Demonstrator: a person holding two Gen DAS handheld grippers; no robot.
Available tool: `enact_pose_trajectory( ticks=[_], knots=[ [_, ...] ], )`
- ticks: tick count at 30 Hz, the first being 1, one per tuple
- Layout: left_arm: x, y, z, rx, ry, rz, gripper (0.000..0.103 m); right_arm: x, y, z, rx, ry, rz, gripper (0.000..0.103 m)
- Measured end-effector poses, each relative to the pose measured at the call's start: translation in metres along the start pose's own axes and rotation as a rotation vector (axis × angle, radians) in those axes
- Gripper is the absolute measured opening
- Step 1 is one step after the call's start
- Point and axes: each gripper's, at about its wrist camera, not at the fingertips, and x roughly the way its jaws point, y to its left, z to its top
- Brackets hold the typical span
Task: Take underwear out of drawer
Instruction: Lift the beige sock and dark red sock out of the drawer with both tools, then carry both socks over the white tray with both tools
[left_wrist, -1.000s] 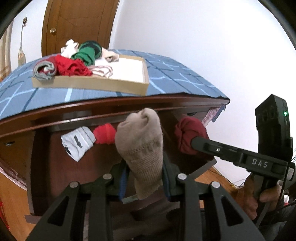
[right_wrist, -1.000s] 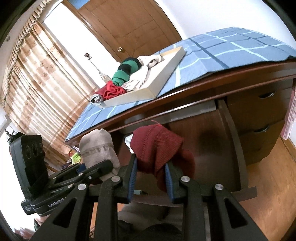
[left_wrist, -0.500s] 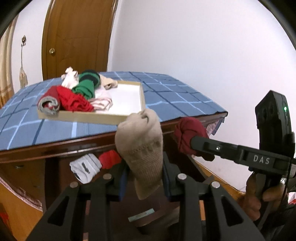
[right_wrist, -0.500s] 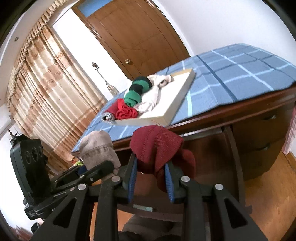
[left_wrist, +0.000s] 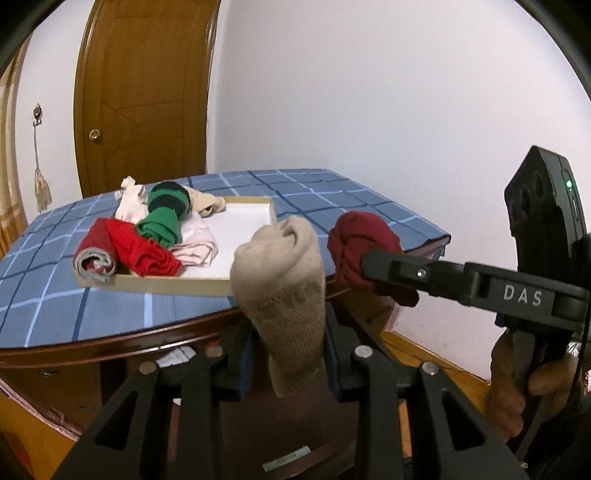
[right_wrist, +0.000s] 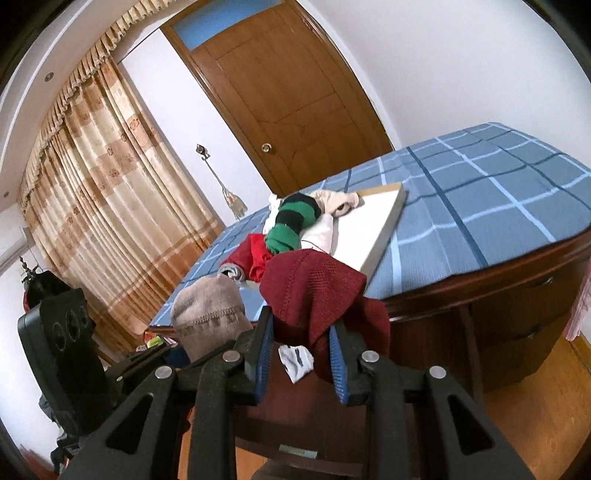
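White-walled room, brown wooden door (left_wrist: 144, 96) behind a wooden desk covered with a blue checked cloth (left_wrist: 55, 266). Left wrist view: left gripper (left_wrist: 288, 354) clamped on a rolled beige knitted garment (left_wrist: 284, 291), which stands up between the jaws and droops below them. Ahead and slightly left sits a shallow cardboard tray with white floor (left_wrist: 243, 229), its left half holding red, green-and-black striped and pale pink bundles. To the right, the right gripper (left_wrist: 369, 273) carries a dark red bundle. Right wrist view: right gripper closed on that dark red mesh-knit garment (right_wrist: 314, 291), cloth spilling over both blue-padded fingers (right_wrist: 264, 350). Tray ahead, beyond the desk edge; below the jaws the open wooden drawer (right_wrist: 469, 332) shows one white garment (right_wrist: 295, 363) left inside. Beige roll just to the left. Risks, as judged: both grips hold loose folds, so either piece may slip before reaching the tray; the two grippers ride close together and could collide; dangling red cloth might snag the desk edge.
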Motion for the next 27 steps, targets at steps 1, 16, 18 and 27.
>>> enact_pose_trajectory(
  ticks=[1, 16, 18, 27],
  knots=[
    [0.001, 0.0, 0.001, 0.002, -0.002, 0.001, 0.03, 0.0, 0.0, 0.002, 0.0, -0.004, 0.0, 0.03],
    [0.023, 0.01, 0.027, -0.005, -0.027, -0.001, 0.03, 0.018, -0.001, 0.034, 0.005, -0.055, -0.041, 0.03],
    [0.027, 0.013, 0.031, -0.008, -0.031, -0.003, 0.03, 0.02, -0.003, 0.037, 0.008, -0.061, -0.051, 0.03],
    [0.054, 0.026, 0.047, -0.016, -0.035, 0.017, 0.03, 0.045, -0.018, 0.058, 0.029, -0.076, -0.112, 0.03]
  ],
)
